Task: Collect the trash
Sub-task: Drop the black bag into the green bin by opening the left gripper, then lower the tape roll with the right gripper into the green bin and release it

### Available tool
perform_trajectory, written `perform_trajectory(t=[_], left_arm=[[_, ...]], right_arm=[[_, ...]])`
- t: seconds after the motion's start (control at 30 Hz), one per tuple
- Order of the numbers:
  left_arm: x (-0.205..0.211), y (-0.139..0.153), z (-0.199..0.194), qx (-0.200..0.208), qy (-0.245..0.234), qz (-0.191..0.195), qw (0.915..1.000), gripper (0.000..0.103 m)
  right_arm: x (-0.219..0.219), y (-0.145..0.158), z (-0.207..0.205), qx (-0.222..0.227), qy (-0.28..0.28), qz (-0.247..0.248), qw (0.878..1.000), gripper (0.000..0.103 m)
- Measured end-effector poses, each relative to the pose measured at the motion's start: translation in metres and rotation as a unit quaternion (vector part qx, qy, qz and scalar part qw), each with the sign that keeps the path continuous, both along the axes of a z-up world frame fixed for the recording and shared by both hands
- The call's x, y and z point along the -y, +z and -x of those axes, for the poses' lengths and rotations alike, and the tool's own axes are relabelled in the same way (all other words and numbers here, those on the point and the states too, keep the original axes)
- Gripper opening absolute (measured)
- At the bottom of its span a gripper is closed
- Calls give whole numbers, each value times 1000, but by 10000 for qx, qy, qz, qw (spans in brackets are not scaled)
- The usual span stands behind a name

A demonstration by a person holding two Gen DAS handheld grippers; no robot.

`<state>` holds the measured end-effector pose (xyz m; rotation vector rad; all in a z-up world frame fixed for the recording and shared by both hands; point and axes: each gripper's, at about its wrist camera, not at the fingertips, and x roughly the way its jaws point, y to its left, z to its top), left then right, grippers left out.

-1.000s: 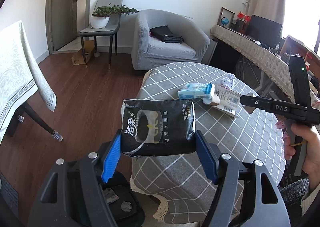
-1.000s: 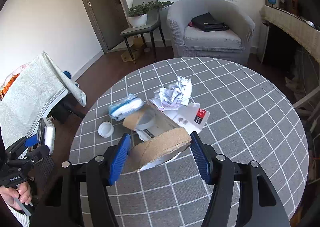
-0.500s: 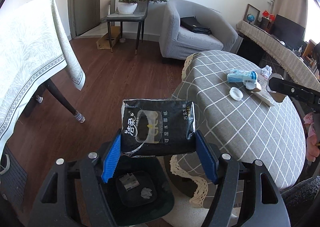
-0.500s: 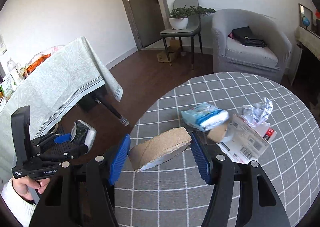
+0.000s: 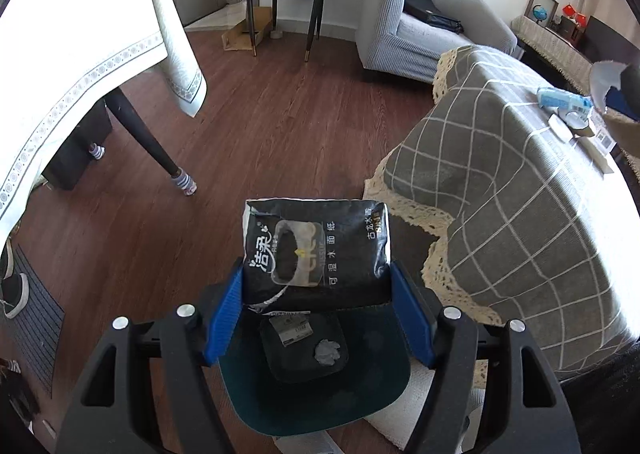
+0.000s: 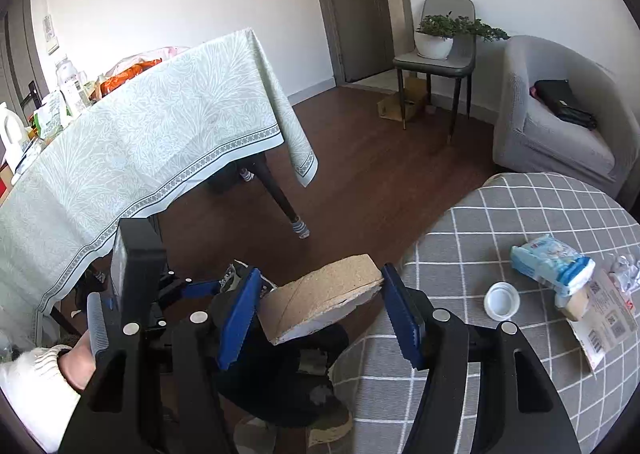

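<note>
My left gripper (image 5: pixel 316 294) is shut on a black tissue packet (image 5: pixel 316 250) and holds it above a dark trash bin (image 5: pixel 320 390) on the floor, which holds a label scrap and a crumpled wad. My right gripper (image 6: pixel 320 310) is shut on a flattened cardboard piece (image 6: pixel 324 294) and holds it over the same bin (image 6: pixel 288 378) beside the round table (image 6: pixel 500 214). The left gripper also shows in the right wrist view (image 6: pixel 224 284). On the table lie a blue wipes pack (image 6: pixel 552 262), a white lid (image 6: pixel 501 295) and a torn parcel box (image 6: pixel 604 318).
A large table with a pale green cloth (image 6: pixel 152 142) stands to the left, with a dark leg (image 6: pixel 276 190) near the bin. A grey armchair (image 6: pixel 560 122) and a chair with a potted plant (image 6: pixel 440 50) stand at the back. Brown wood floor lies between.
Both grippers have swung left, off the round table, and down toward the bin on the floor, each still holding its item. The bin now sits right under the left gripper.
</note>
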<state>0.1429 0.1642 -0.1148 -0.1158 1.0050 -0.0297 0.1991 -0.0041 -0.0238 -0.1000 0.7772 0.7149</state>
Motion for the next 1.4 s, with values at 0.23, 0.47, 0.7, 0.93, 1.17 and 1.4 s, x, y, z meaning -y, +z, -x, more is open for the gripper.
perform_trajectory(t=[0.23, 0.47, 0.7, 0.93, 1.17, 1.4], left_arm=[[-13, -36, -2, -546, 2, 34, 9985, 72], [-24, -65, 3, -1026, -3, 39, 9947, 73], [-40, -77, 16, -1151, 14, 179, 9932, 90], [-66, -61, 28, -894, 334, 301, 9950, 87], [-82, -29, 37, -306, 496, 176, 9981, 82], [-91, 4, 47, 152, 538, -68, 9984, 72]], right_arm=[[-34, -17, -2, -233, 178, 90, 9995, 63], [-60, -38, -4, -512, 227, 261, 9981, 63], [-85, -58, -4, -690, 403, 423, 9959, 63], [-100, -81, -7, -862, 383, 675, 9933, 63], [-110, -109, -15, -1097, 341, 846, 9898, 63], [-119, -138, -23, -1387, 276, 1042, 9845, 63]])
